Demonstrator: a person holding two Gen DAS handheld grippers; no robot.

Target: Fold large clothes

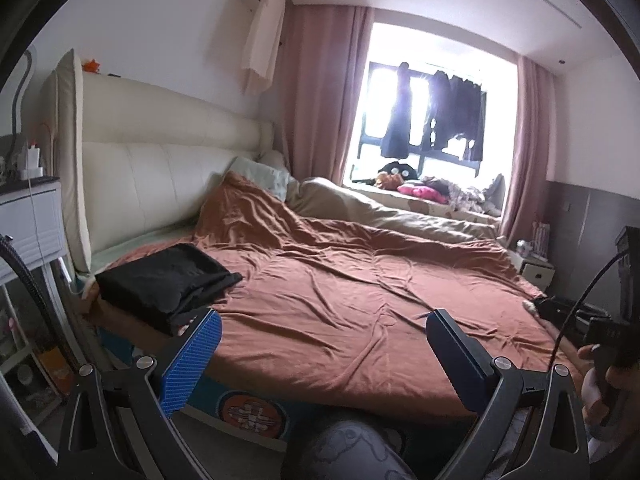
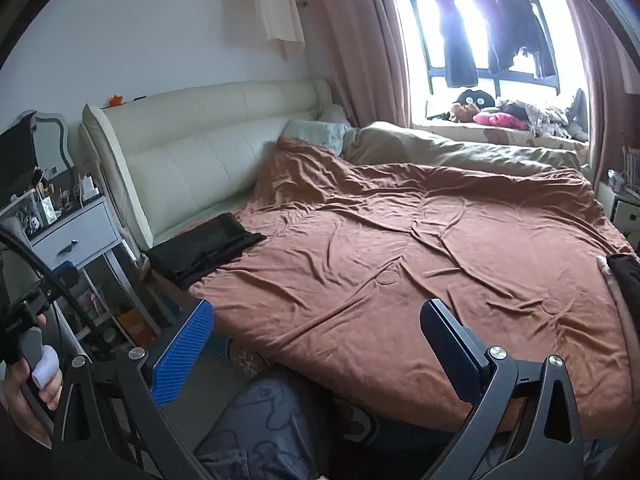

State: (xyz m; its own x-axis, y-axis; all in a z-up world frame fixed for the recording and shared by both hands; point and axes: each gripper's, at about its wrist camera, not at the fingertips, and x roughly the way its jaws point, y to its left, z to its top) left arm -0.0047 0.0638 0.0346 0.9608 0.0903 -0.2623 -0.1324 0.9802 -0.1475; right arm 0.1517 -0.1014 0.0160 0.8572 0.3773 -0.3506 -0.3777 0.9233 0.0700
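Observation:
A folded black garment lies at the near left corner of the bed, by the headboard; it also shows in the right wrist view. A second dark garment lies at the bed's right edge, partly cut off; it also shows in the left wrist view. My left gripper is open and empty, held above the bed's near edge, right of the folded garment. My right gripper is open and empty over the near edge too. The rust-brown blanket covers the bed.
A cream padded headboard stands at the left. A white nightstand with small items is left of the bed. A beige duvet and pillow lie at the far side. Dark clothes hang in the window. The person's knee is below.

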